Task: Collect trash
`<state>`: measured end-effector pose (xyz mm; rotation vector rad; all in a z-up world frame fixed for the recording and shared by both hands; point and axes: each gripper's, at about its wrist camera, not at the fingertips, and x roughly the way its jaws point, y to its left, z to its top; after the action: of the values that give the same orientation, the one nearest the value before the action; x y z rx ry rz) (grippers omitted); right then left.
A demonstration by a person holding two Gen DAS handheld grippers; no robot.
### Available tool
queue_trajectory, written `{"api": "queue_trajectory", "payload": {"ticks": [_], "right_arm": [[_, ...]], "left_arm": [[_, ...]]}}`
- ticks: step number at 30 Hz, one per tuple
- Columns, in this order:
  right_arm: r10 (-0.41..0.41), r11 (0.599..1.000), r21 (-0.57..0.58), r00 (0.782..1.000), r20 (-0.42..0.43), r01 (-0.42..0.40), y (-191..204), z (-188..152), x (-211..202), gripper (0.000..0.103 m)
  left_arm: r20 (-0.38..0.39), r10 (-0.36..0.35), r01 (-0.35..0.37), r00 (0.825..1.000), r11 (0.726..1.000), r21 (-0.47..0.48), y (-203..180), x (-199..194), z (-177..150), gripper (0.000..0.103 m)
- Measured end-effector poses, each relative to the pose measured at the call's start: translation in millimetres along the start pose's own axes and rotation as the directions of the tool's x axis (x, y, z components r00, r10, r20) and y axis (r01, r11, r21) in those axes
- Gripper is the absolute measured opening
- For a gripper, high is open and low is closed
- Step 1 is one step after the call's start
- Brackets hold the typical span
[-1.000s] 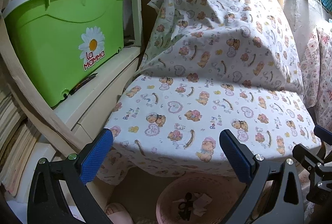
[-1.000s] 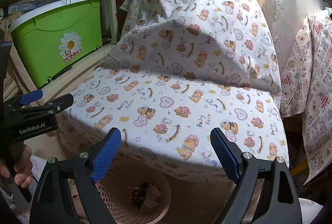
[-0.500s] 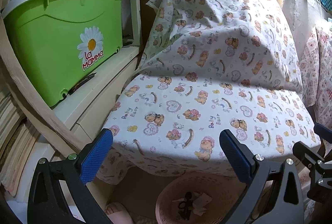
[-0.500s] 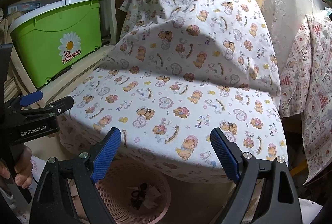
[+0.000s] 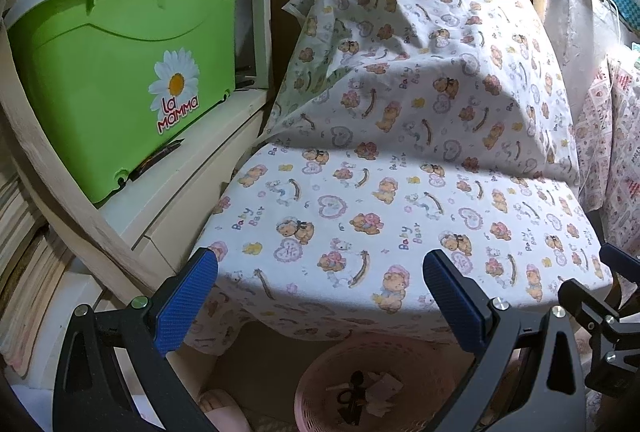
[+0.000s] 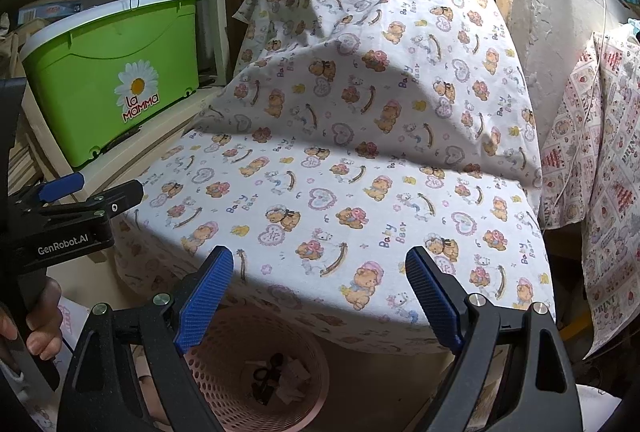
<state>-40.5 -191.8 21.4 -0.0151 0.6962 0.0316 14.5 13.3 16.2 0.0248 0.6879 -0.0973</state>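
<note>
left gripper (image 5: 320, 296): I see both blue-padded fingers spread wide, nothing between them; its black body also shows at the left edge of my right view
right gripper (image 6: 320, 292): fingers released, spread wide, holding nothing
pink perforated plastic waste basket (image 6: 296, 404): on the floor, below and between the right fingers; in my left view it sits (image 5: 404, 356) low, nearer the right finger than the left one
trash: pale paper scraps (image 6: 294, 372) and a dark item (image 6: 264, 376) lie inside the basket; what the dark item is I cannot tell
white bear-print cotton sheet (image 6: 360, 160): draped over a bulky shape straight ahead of both finger pairs; its front hem hangs just above the basket
green plastic storage box with white lid and daisy sticker (image 5: 120, 72): on a cream shelf (image 5: 180, 188), up and left of the left fingers
red-patterned hanging cloth (image 6: 600, 168): right of the right fingers
hand (image 6: 36, 320): grips the left gripper's handle, left of the right fingers
</note>
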Motion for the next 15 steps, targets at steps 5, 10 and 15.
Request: {"api": "queue_trajectory", "payload": {"ticks": [5, 10, 15], "right_arm": [[0.002, 1.000, 0.001, 1.000, 0.000, -0.002, 0.2, -0.1, -0.2, 0.089], [0.001, 1.000, 0.000, 1.000, 0.001, -0.001, 0.1, 0.1, -0.5, 0.089], [0.000, 1.000, 0.002, 1.000, 0.000, 0.000, 0.1, -0.2, -0.7, 0.089]], "left_arm": [[-0.002, 0.003, -0.003, 1.000, 1.000, 0.005, -1.6, 0.9, 0.0, 0.101], [-0.006, 0.002, -0.002, 1.000, 1.000, 0.006, -1.7, 1.8, -0.8, 0.101], [-0.014, 0.003, -0.003, 1.000, 1.000, 0.012, -1.0, 4.2, -2.0, 0.101]]}}
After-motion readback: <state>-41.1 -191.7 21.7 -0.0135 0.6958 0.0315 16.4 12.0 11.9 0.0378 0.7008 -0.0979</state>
